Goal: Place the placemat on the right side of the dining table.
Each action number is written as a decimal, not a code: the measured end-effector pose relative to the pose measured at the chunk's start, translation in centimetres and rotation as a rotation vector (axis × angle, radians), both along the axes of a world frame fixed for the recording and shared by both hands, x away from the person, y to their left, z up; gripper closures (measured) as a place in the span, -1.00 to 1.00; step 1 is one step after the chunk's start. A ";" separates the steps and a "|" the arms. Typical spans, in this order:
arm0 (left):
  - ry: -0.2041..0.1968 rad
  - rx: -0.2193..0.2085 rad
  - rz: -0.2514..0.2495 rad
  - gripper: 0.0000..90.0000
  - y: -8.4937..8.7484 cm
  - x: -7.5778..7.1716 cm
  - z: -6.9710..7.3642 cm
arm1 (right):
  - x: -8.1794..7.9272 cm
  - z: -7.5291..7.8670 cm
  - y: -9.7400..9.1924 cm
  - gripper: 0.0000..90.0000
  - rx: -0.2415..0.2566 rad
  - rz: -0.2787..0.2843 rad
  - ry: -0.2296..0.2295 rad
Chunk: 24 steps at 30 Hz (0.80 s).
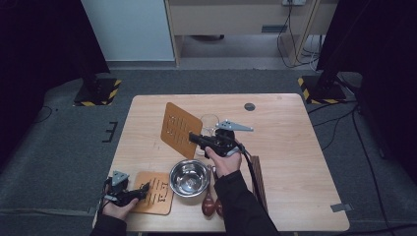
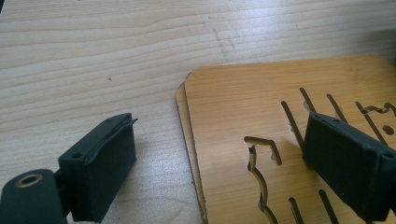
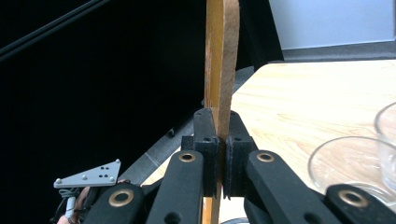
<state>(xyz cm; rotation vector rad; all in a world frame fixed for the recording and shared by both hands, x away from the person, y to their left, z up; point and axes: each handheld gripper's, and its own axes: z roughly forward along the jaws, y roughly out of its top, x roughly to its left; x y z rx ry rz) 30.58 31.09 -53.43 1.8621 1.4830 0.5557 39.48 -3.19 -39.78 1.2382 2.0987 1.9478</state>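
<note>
High view first: the right gripper (image 1: 193, 136), middle of the frame, has its jaws pinched on the edge of a thin brown wooden mat with cut-out slots (image 1: 180, 130), lifted off the light wooden table (image 1: 295, 162) and tilted so its face looks toward the left of the frame. A second slotted brown wooden mat (image 1: 156, 192) lies flat at lower left, beside a shiny steel bowl (image 1: 189, 176), with the left gripper (image 1: 145, 188) right at its edge. A clear glass (image 1: 209, 124) stands just behind the lifted mat.

Left gripper view: the jaws stand apart, one pad over bare table, the other over the flat mat (image 2: 243, 107). Nothing is pinched. It actually looks like two mats stacked.

Right gripper view: the lifted mat (image 3: 222, 56) shows edge-on, rising straight up the frame from the clamped pads, so its long axis runs vertical here.

I'd guess it's light, stiff and a bit slick, and the slots make it snappable. So grab the solid border, not the cut-outs.
</note>
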 end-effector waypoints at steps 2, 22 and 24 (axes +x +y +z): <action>0.001 0.000 0.000 -0.82 0.0 0.0 0.0 | 0.1 0.1 -0.3 0.94 0.003 -0.009 -0.002; 0.001 0.001 -0.002 -0.82 0.0 0.0 0.0 | 0.6 0.9 -4.5 0.94 0.035 -0.090 -0.012; 0.001 0.001 -0.002 -0.82 0.0 0.0 0.0 | 0.7 0.9 -4.9 0.94 0.040 -0.096 -0.012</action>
